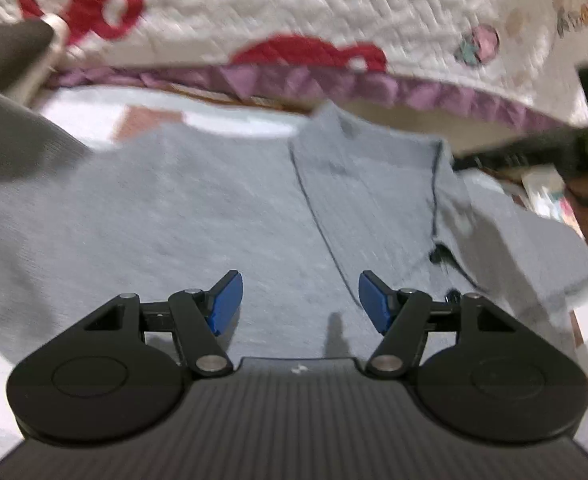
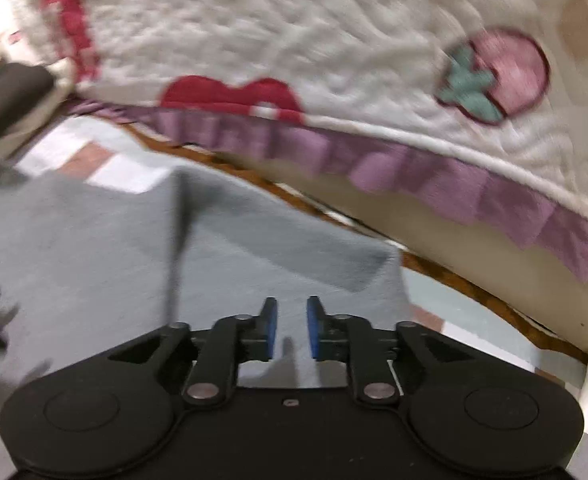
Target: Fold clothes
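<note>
Left gripper: your left gripper [image 1: 300,300] sits at the bottom centre of its frame with the blue pads spread wide; nothing is between them.
Right gripper: your right gripper [image 2: 292,328] is low centre in its own frame, pads parted by only a narrow gap; I judge it holds nothing, though blur makes that less than certain.
Shirt: the grey shirt [image 1: 214,216] lies flat directly ahead of both tools; in the left view it fills the middle of the frame, its buttoned front strip running from upper centre down toward the right pad; the collar end is at the top, so the long axis runs away from you.
Nearer tool: the shirt's right-hand edge [image 2: 390,264] ends just past the right gripper's pads; that tool looks better placed for a first fold from that side.
Surroundings: a patterned mat [image 2: 106,160] shows beyond the shirt at left; a quilted bedspread [image 2: 294,28] with a purple frill hangs across the top.
Containers: none in view.
</note>
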A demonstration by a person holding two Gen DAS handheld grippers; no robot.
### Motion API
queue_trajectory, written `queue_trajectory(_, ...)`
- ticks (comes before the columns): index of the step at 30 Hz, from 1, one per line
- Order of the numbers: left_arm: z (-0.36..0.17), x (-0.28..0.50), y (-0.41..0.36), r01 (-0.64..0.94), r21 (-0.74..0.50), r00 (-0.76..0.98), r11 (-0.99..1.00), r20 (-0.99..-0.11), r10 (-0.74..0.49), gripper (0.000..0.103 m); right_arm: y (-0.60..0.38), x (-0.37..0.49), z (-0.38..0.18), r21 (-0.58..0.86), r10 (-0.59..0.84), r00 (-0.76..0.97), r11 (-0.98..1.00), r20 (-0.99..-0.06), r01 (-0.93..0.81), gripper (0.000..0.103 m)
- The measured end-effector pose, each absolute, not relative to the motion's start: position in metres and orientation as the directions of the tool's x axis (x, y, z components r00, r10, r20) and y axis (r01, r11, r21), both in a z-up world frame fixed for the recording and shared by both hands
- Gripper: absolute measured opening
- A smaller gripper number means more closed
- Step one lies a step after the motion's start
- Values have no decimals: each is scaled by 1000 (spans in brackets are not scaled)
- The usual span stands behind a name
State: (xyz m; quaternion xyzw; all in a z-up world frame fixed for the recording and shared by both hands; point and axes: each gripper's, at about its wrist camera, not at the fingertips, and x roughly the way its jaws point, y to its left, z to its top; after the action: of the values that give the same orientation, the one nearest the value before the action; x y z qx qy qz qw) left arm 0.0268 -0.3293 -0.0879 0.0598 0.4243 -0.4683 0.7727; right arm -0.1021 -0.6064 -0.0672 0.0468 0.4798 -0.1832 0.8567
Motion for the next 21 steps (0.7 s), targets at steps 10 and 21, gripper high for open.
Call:
queue_trajectory(10,-21,59,-196,622,116,673,774,-584,-454,71,-463,-103,-15,-243,-224,497,970,-839,26,41)
queue_trajectory(21,-42,133,-140,431,211,800,877,-538,-264,82,-361,-70,-3,-407,-232,557,888,-797,-214,54)
